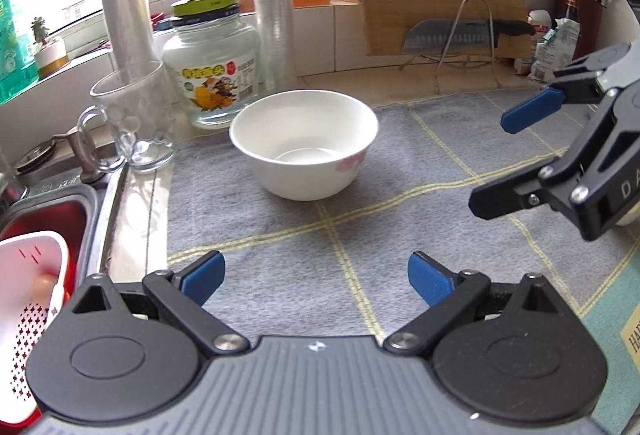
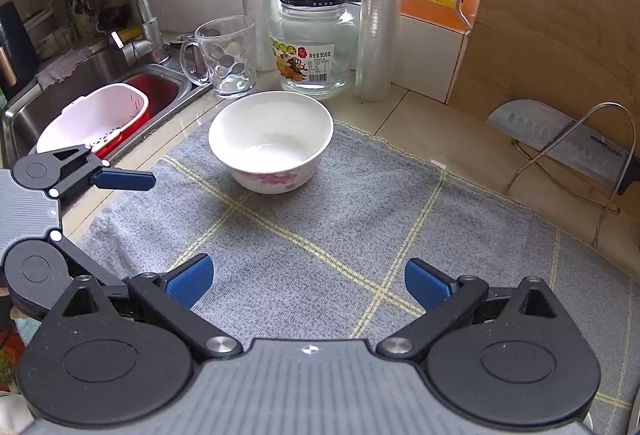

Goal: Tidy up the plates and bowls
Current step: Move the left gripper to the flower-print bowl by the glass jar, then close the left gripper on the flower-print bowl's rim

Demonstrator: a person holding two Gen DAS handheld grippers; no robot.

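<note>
Bowl (image 1: 303, 143) sits upright on the grey checked cloth (image 1: 400, 227), just in front of a glass jar (image 1: 212, 63) and a glass mug (image 1: 132, 115). Left gripper (image 1: 316, 277) and right gripper (image 2: 308, 277) both hang over the cloth short of the bowl, jaws spread wide, nothing in them.

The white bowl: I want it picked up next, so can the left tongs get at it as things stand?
Probably yes. The left tongs stand open and empty, with only bare grey cloth between them and the white bowl; the glass mug stands off to the side.
</note>
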